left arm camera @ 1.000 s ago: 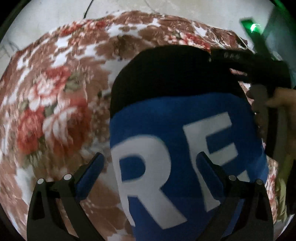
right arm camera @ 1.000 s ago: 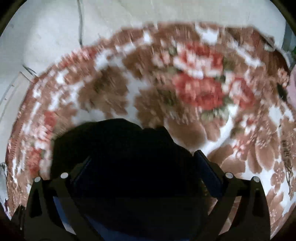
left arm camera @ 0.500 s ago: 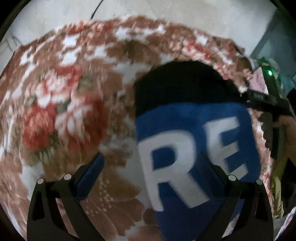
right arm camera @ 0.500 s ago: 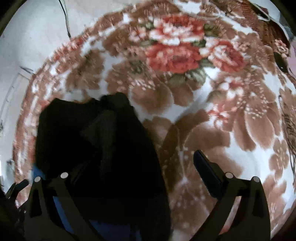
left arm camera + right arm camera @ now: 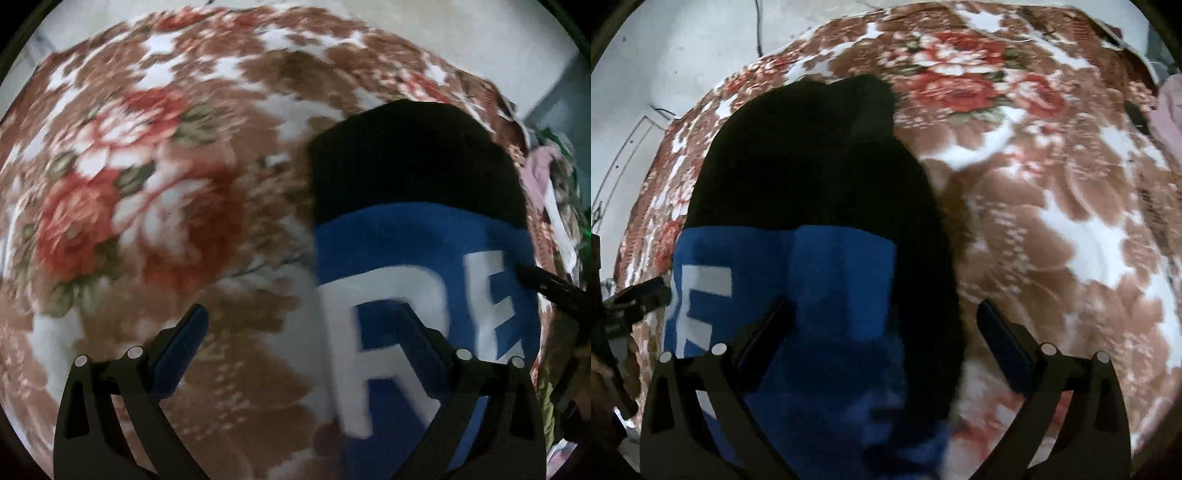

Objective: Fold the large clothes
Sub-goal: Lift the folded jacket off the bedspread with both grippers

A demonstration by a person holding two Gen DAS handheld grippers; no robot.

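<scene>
A folded garment, black on top and blue below with large white letters, lies on a floral blanket. It shows at the right in the left wrist view and at the left and middle in the right wrist view. My left gripper is open and empty, hovering over the garment's left edge. My right gripper is open and empty above the garment's right side. The right gripper's tip also shows at the right edge of the left wrist view.
The brown, white and red floral blanket covers the whole surface. A pale wall or floor lies beyond its far edge. Pink and other cloth is piled at the far right.
Both grippers have pulled back and apart from the garment. The left view slid left, so the garment sits further right. The right view now shows the blue lettered part.
</scene>
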